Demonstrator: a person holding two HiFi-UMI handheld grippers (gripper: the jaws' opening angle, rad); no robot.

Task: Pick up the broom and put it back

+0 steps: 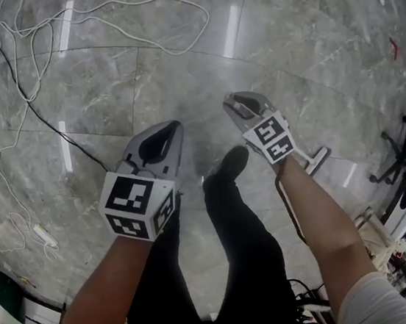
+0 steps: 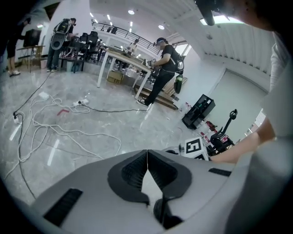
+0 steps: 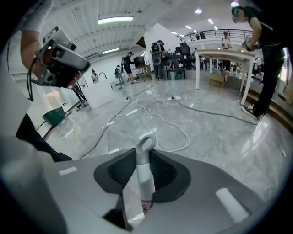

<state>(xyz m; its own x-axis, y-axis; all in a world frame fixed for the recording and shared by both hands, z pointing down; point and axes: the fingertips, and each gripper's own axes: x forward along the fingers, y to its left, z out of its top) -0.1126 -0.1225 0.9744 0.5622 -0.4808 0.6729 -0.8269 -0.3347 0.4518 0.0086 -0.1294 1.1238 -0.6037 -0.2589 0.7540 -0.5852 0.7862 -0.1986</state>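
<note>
- Right gripper view: The right gripper (image 3: 144,157) has its claw closed narrow on the broom (image 3: 145,180). It grips near the top of the white handle, and the grey hanging loop pokes out just past the tips. It probably holds the broom there so the loop stays free for hanging it back up. The brush end is cut off below the frame, so it cannot be seen.
- Left gripper view: The left gripper (image 2: 147,155) has its claw pressed together with nothing in it. It probably stays out of the way because one claw is enough for a light broom. The broom does not show here. Only a corner of the right gripper peeks over at the middle right.
- Head view: Both grippers are held out over the grey floor (image 1: 175,65), above the person's black shoe (image 1: 227,165). The broom is hard to find here. A thin dark line under the right forearm may be its handle, but that is not sure. The place where the broom belongs is not in view.
</note>
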